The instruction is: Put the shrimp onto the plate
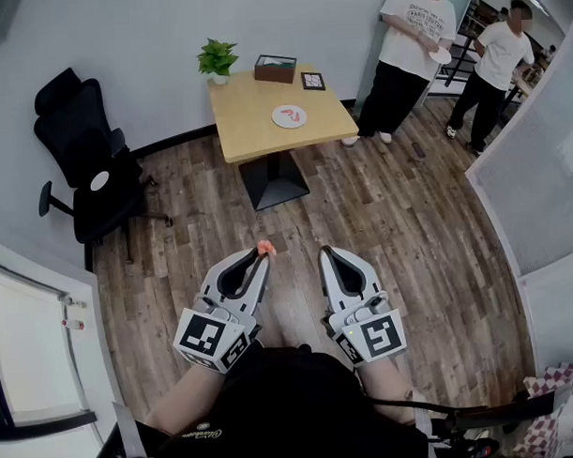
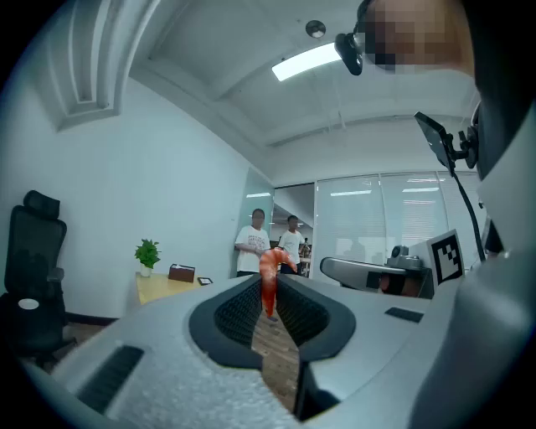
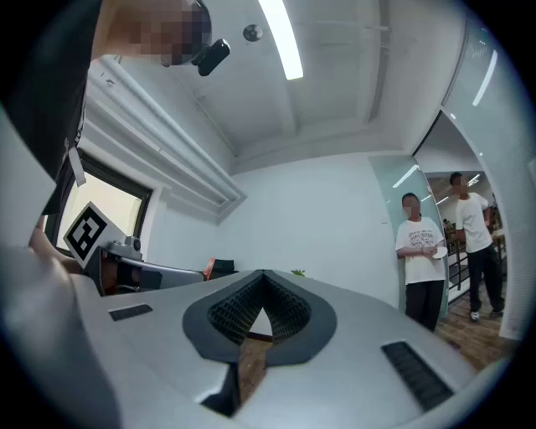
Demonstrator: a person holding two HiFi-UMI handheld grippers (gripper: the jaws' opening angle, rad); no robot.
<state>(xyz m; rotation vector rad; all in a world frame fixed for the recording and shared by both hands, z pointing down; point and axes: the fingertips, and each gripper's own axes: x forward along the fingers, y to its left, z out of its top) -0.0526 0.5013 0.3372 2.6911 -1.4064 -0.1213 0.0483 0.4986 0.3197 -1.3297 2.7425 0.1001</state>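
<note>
An orange shrimp [image 1: 265,248] sticks up from the tips of my left gripper [image 1: 262,259], which is shut on it, out over the wooden floor. In the left gripper view the shrimp [image 2: 268,289] hangs pinched between the ribbed pads. My right gripper [image 1: 326,254] hovers beside the left one, tips together and nothing in it; in its own view the right gripper [image 3: 262,275] also shows shut. The white plate [image 1: 279,121] lies on a small wooden table [image 1: 255,131] well ahead of both grippers, with something red-orange on it.
On the table stand a potted plant [image 1: 217,59], a brown box [image 1: 275,68] and a small dark frame [image 1: 312,81]. A black office chair [image 1: 87,165] stands at the left wall. Two people [image 1: 412,50] stand at the far right by a glass partition.
</note>
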